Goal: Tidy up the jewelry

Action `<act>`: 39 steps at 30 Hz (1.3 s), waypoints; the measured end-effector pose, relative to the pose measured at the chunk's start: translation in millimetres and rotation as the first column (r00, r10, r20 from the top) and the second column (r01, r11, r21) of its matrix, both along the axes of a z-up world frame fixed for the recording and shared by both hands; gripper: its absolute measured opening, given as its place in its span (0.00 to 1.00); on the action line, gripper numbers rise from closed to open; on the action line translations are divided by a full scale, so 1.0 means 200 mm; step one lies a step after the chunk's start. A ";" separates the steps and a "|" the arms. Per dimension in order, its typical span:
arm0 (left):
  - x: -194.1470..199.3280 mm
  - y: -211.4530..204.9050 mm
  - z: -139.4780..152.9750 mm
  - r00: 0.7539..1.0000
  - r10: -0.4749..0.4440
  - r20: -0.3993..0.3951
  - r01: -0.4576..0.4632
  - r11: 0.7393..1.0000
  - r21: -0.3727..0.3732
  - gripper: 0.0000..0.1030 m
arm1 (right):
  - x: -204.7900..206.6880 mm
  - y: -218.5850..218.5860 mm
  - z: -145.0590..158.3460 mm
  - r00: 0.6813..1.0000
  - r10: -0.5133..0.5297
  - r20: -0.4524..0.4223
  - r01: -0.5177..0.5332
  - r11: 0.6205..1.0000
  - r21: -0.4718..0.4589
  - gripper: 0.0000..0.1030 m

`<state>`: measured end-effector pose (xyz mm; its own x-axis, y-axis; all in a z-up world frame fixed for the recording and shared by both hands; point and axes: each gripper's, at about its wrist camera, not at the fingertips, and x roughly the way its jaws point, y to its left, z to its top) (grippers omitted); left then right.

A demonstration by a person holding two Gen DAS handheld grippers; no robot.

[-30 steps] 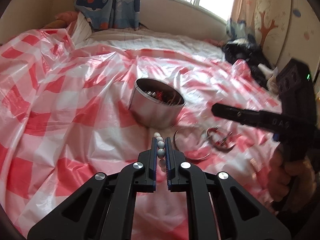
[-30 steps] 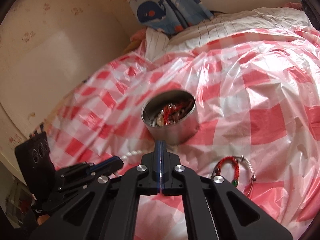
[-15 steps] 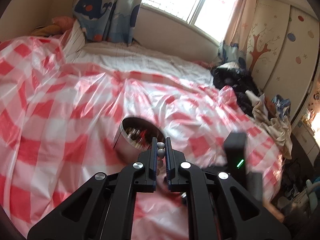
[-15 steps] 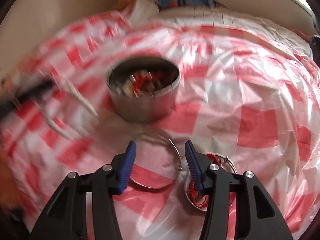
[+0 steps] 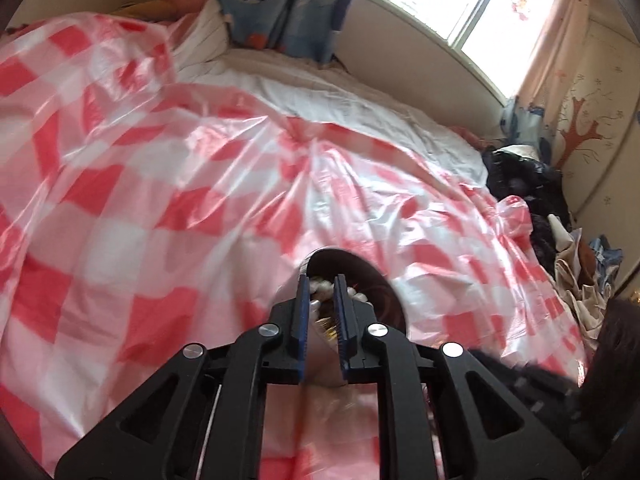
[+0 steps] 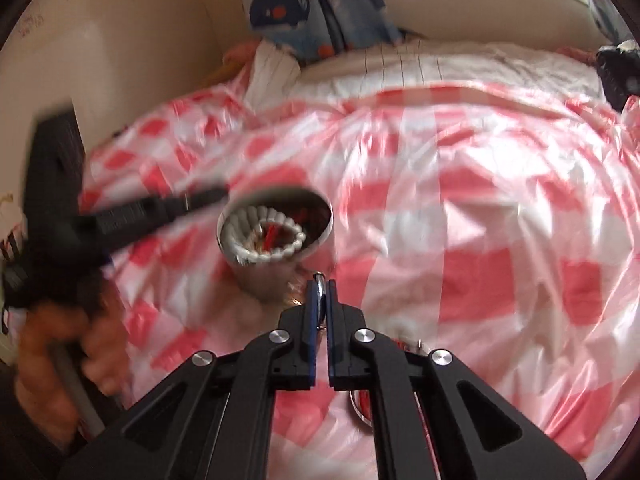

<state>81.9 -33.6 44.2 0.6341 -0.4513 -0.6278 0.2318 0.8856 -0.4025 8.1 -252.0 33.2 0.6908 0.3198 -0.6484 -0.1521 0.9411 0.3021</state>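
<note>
A round metal tin [image 6: 276, 280] stands on the red-checked sheet with jewelry inside. A white pearl strand [image 6: 248, 220] lies coiled in it. My left gripper [image 5: 321, 280] hangs over the tin's rim [image 5: 360, 262], its jaws opening and parted by a gap. Pearls [image 5: 320, 286] show through that gap, down in the tin. In the right wrist view the left gripper [image 6: 218, 192] is a blur at the tin's left edge. My right gripper [image 6: 320, 286] is shut on a thin silver bangle [image 6: 318, 277] just in front of the tin. A red cord bracelet [image 6: 362, 402] lies under it.
The shiny checked plastic sheet [image 5: 160, 200] covers a bed, with white bedding [image 5: 320, 92] behind and a whale-print curtain [image 6: 304, 4] at the wall. Dark clothes [image 5: 524, 184] are heaped at the right. A person's hand [image 6: 52, 340] holds the left gripper's handle.
The left gripper carried the pearl strand up over the tin and parted its jaws; the strand now lies in the tin. The right gripper opened over the silver bangle, then closed on it.
</note>
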 end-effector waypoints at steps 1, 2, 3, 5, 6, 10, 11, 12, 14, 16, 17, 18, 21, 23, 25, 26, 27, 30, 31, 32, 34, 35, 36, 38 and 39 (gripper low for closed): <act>-0.02 0.03 -0.02 1.000 0.015 -0.008 -0.015 1.000 0.007 0.19 | 0.01 -0.01 0.02 1.000 0.000 0.012 0.000 1.000 0.013 0.05; -0.04 0.06 -0.03 0.999 0.035 -0.011 -0.035 0.999 0.016 0.26 | 0.03 -0.01 0.04 1.000 0.003 0.023 -0.004 1.000 0.029 0.05; -0.06 0.09 -0.05 0.999 0.045 -0.014 -0.045 0.999 0.015 0.28 | 0.05 -0.02 0.07 0.999 0.007 0.036 -0.009 0.998 0.059 0.05; -0.10 0.15 -0.09 0.997 0.069 -0.035 -0.069 0.998 0.012 0.34 | 0.08 -0.02 0.12 0.999 0.015 0.051 -0.020 0.995 0.102 0.00; -0.11 0.16 -0.12 0.996 0.078 -0.044 -0.078 0.997 0.014 0.35 | 0.10 -0.03 0.15 0.998 0.020 0.063 -0.028 0.991 0.133 0.00; -0.17 0.19 -0.22 0.991 0.097 -0.090 -0.096 0.995 0.014 0.39 | 0.17 0.01 0.25 0.995 0.045 0.088 -0.060 0.982 0.179 0.00; -0.17 0.19 -0.24 0.990 0.096 -0.099 -0.095 0.995 0.016 0.39 | 0.18 0.02 0.25 0.995 0.050 0.081 -0.064 0.983 0.172 0.01; -0.18 0.19 -0.27 0.990 0.089 -0.105 -0.088 0.996 0.017 0.39 | 0.20 0.03 0.25 0.997 0.059 0.056 -0.066 0.986 0.150 0.01; -0.18 0.18 -0.27 0.991 0.088 -0.097 -0.086 0.996 0.021 0.41 | 0.19 0.03 0.21 0.998 0.064 0.008 -0.065 0.991 0.115 0.01; -0.19 0.18 -0.27 0.991 0.092 -0.094 -0.091 0.996 0.014 0.41 | 0.16 0.02 0.14 0.997 0.067 -0.048 -0.064 0.996 0.061 0.02; -0.19 0.19 -0.28 0.991 0.097 -0.095 -0.096 0.995 0.010 0.41 | 0.13 0.01 0.07 0.994 0.072 -0.085 -0.070 0.997 0.026 0.08; -0.19 0.19 -0.28 0.990 0.101 -0.095 -0.101 0.995 0.005 0.41 | 0.12 0.01 0.02 0.990 0.076 -0.115 -0.075 0.997 0.014 0.37; -0.19 0.19 -0.28 0.990 0.105 -0.090 -0.105 0.994 0.004 0.41 | 0.11 0.07 -0.11 0.977 0.114 -0.181 -0.123 0.992 -0.037 0.52; -0.20 0.19 -0.28 0.991 0.107 -0.086 -0.107 0.994 -0.001 0.42 | 0.11 0.16 -0.18 0.970 0.143 -0.199 -0.169 0.978 -0.123 0.44; -0.20 0.20 -0.28 0.991 0.109 -0.081 -0.110 0.994 -0.008 0.43 | 0.10 0.24 -0.26 0.963 0.144 -0.227 -0.200 0.949 -0.245 0.21; -0.20 0.20 -0.28 0.991 0.109 -0.081 -0.110 0.994 -0.009 0.43 | 0.09 0.25 -0.26 0.966 0.144 -0.214 -0.199 0.944 -0.262 0.15; -0.20 0.20 -0.28 0.991 0.108 -0.081 -0.109 0.994 -0.012 0.44 | 0.08 0.24 -0.25 0.967 0.137 -0.214 -0.191 0.947 -0.258 0.04; -0.20 0.20 -0.28 0.991 0.106 -0.081 -0.107 0.994 -0.017 0.44 | 0.04 0.16 -0.16 0.984 0.103 -0.146 -0.130 0.972 -0.195 0.04; -0.20 0.20 -0.29 0.991 0.105 -0.081 -0.107 0.994 -0.016 0.44 | 0.03 0.14 -0.13 0.987 0.097 -0.126 -0.118 0.977 -0.177 0.04; -0.20 0.20 -0.29 0.991 0.105 -0.080 -0.106 0.994 -0.014 0.45 | 0.03 0.12 -0.07 0.992 0.088 -0.093 -0.101 0.984 -0.146 0.04; -0.20 0.20 -0.29 0.992 0.104 -0.078 -0.105 0.994 -0.007 0.46 | 0.03 0.10 0.00 0.996 0.072 -0.045 -0.078 0.989 -0.126 0.04; -0.20 0.19 -0.29 0.992 0.102 -0.077 -0.103 0.995 -0.003 0.46 | 0.05 0.09 0.05 0.998 0.062 -0.020 -0.064 0.992 -0.110 0.04; -0.20 0.19 -0.29 0.992 0.102 -0.076 -0.102 0.995 0.000 0.46 | 0.09 0.11 0.07 0.998 0.055 -0.012 -0.056 0.992 -0.109 0.04; -0.20 0.18 -0.30 0.992 0.100 -0.073 -0.100 0.995 0.006 0.47 | 0.17 0.14 0.11 0.999 0.050 -0.001 -0.050 0.992 -0.119 0.04; -0.21 0.18 -0.30 0.992 0.099 -0.073 -0.099 0.995 0.008 0.48 | 0.23 0.17 0.11 0.999 0.053 -0.008 -0.054 0.990 -0.131 0.04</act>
